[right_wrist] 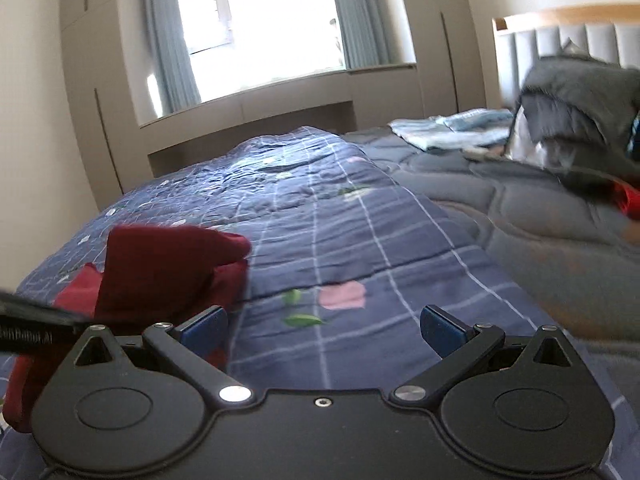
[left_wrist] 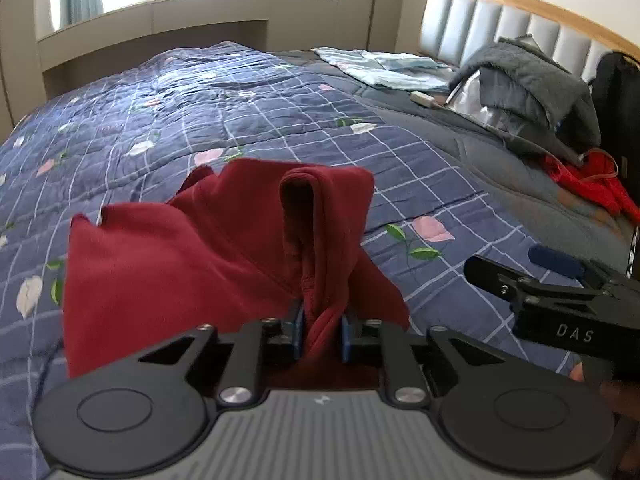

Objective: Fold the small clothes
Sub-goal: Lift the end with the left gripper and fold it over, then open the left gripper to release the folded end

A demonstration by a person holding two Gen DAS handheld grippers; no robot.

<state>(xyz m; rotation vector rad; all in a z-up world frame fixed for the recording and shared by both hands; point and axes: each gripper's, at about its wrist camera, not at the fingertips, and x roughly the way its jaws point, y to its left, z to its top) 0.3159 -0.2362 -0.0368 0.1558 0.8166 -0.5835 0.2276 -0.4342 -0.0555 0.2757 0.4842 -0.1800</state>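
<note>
A dark red small garment (left_wrist: pixel 192 256) lies partly lifted on the blue checked quilt (left_wrist: pixel 248 120). My left gripper (left_wrist: pixel 323 336) is shut on a bunched edge of the garment, which rises in a fold above the blue pads. My right gripper (right_wrist: pixel 324 330) is open and empty just above the quilt, to the right of the garment (right_wrist: pixel 168 268). It also shows in the left wrist view (left_wrist: pixel 560 296) at the right edge. Part of the left gripper shows at the left edge of the right wrist view.
A grey jacket (left_wrist: pixel 532 84) is piled at the padded headboard (left_wrist: pixel 500 24). A bright red cloth (left_wrist: pixel 588 184) lies below it. Light blue folded clothes (left_wrist: pixel 384 66) lie at the far side on a grey blanket (left_wrist: pixel 500 168). A window (right_wrist: pixel 260 20) is beyond the bed.
</note>
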